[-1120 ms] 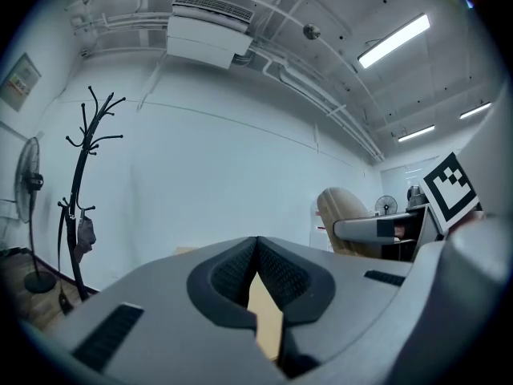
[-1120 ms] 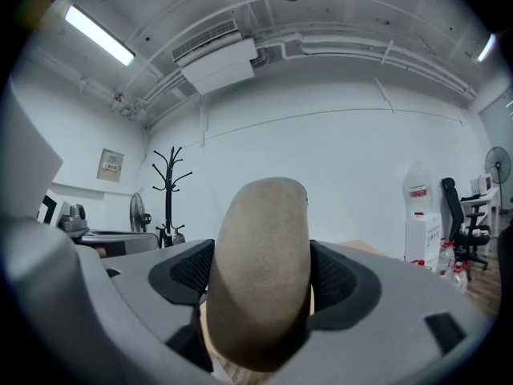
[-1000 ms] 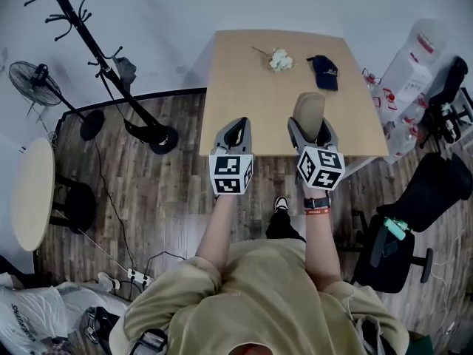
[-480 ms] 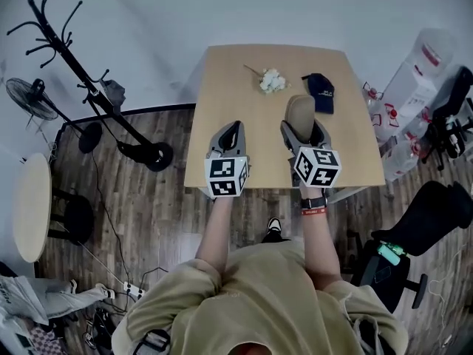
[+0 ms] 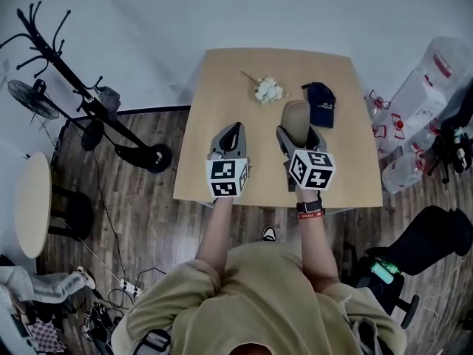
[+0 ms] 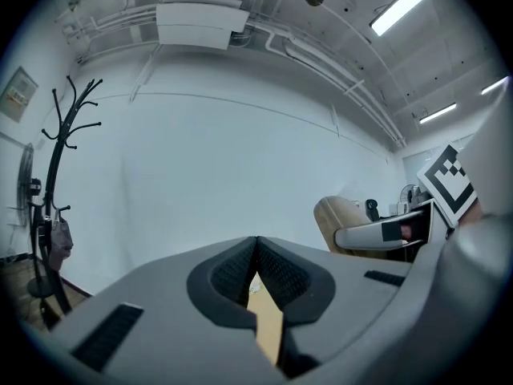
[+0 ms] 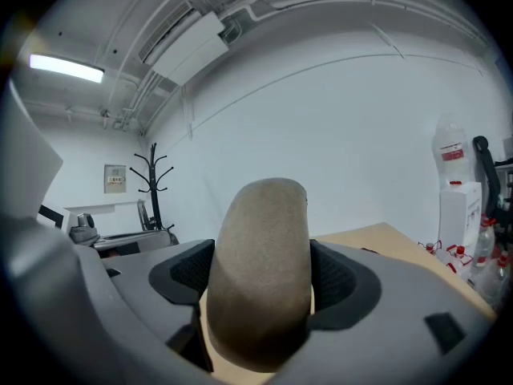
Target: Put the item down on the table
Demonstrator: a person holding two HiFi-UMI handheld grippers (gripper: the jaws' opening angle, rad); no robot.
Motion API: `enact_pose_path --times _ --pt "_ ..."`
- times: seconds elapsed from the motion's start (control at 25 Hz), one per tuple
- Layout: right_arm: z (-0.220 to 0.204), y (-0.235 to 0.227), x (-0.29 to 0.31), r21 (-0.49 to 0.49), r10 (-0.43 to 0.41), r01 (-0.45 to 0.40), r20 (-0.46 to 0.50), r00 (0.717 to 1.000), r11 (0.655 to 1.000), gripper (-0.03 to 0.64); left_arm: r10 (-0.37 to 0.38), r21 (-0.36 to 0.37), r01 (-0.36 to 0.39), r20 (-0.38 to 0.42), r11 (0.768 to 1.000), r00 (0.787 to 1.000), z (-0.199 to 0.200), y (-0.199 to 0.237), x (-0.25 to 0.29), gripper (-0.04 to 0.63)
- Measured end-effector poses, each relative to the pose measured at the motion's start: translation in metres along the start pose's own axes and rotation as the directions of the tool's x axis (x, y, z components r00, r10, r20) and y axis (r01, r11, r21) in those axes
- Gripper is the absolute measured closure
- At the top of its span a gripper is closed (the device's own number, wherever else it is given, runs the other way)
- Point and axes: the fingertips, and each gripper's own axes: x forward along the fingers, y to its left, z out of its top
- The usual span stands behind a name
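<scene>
The right gripper (image 5: 299, 135) is clamped on the item (image 7: 263, 263), a tan, felt-like piece with a rounded end, and both ribbed pads press into its sides in the right gripper view. The item's long axis runs forward out of the jaws, away from the person, so in the head view its rounded tip sticks out past the gripper toward the far side of the table (image 5: 222, 87). It hangs over the wooden top, a little right of the middle, and whether its underside touches the wood cannot be told from these views. The surface it has to reach lies directly beneath it, not ahead of it. The small bunch of white flowers (image 5: 268, 91) and the dark cap (image 5: 321, 95) sit further out on the table, near the item's tip but apart from it, and the wood below the jaws looks bare. The coming move is probably a plain lowering, perhaps with the nose tipped down so the item lands flat along its length before the jaws part. The left gripper (image 6: 256, 275) hovers beside the right one over the near edge, its jaws pressed together on nothing, and it seems to have no part in the placing
</scene>
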Motion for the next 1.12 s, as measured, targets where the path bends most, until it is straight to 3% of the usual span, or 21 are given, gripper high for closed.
enact_pose_path --times 0.44,1.12 --pt "-0.015 -0.036 0.051 -0.003 0.058 -0.058 -0.065 0.996 0.998 0.241 0.028 -0.004 -0.028 -0.048 1.000 0.998 -0.035 -0.004 0.060 0.572" --pt "-0.060 -0.061 0.149 -0.006 0.076 -0.079 -0.204 0.976 0.997 0.241 -0.022 -0.032 0.019 -0.128 0.999 0.992 -0.081 0.034 0.143 0.572"
